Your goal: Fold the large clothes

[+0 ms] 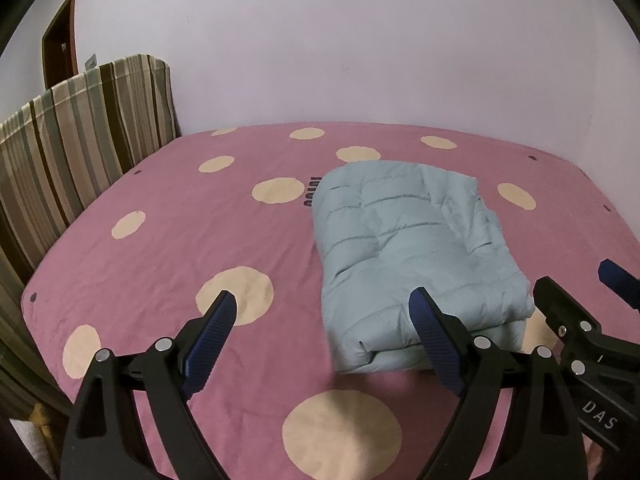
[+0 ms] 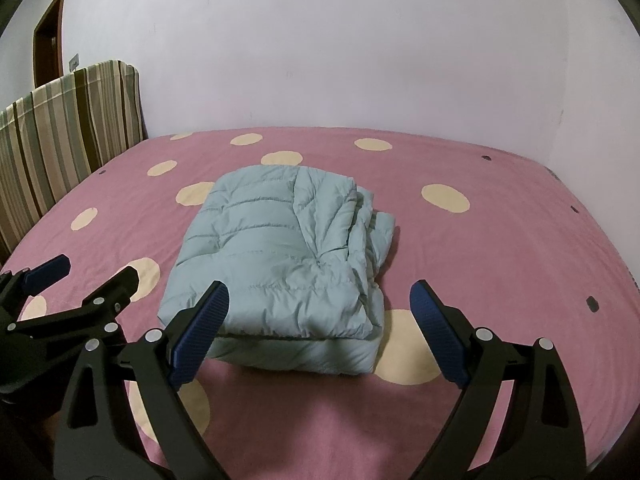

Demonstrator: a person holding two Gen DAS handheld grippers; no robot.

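Observation:
A light blue quilted jacket lies folded into a thick rectangular bundle on the pink bed sheet with cream dots. My left gripper hovers open over the bed just short of the bundle's near left corner; its right fingertip overlaps the jacket's front edge in the view. My right gripper is open too and faces the bundle's near edge with nothing pinched. Each gripper shows in the other's view: the right gripper at the right, the left gripper at the left.
A striped headboard stands along the bed's left side. A pale wall closes the far side, with a brown door at the upper left. The bed's right edge drops off.

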